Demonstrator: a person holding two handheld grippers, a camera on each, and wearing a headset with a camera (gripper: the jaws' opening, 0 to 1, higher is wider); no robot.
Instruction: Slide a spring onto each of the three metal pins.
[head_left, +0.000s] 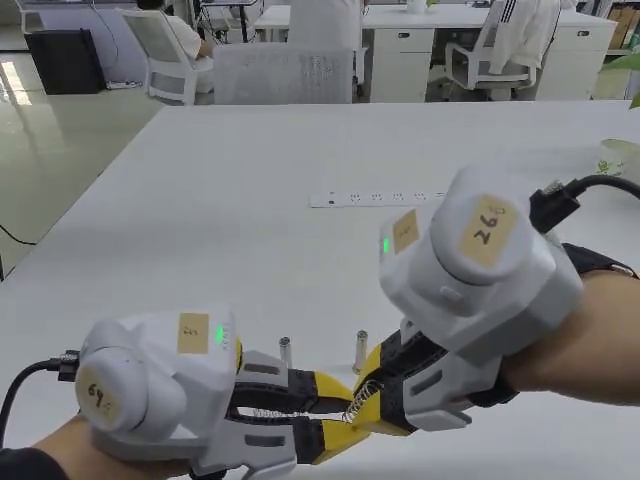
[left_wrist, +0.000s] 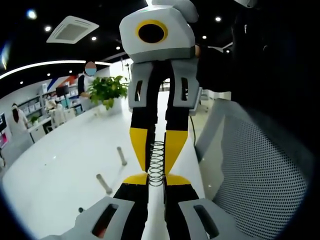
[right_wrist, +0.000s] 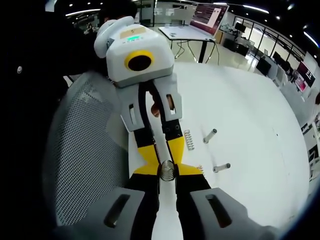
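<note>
A short steel spring hangs between the yellow tips of both grippers, just above the white table's near edge. My left gripper comes in from the left and my right gripper from the right, tip to tip. In the left gripper view the spring runs from my own tips up into the right gripper. Three upright metal pins stand close by. A loose spring lies near two pins.
A white power strip lies mid-table. A mesh office chair stands right behind the table's near edge. Desks, chairs and seated people line the far side of the room. A potted plant stands at the table's far end.
</note>
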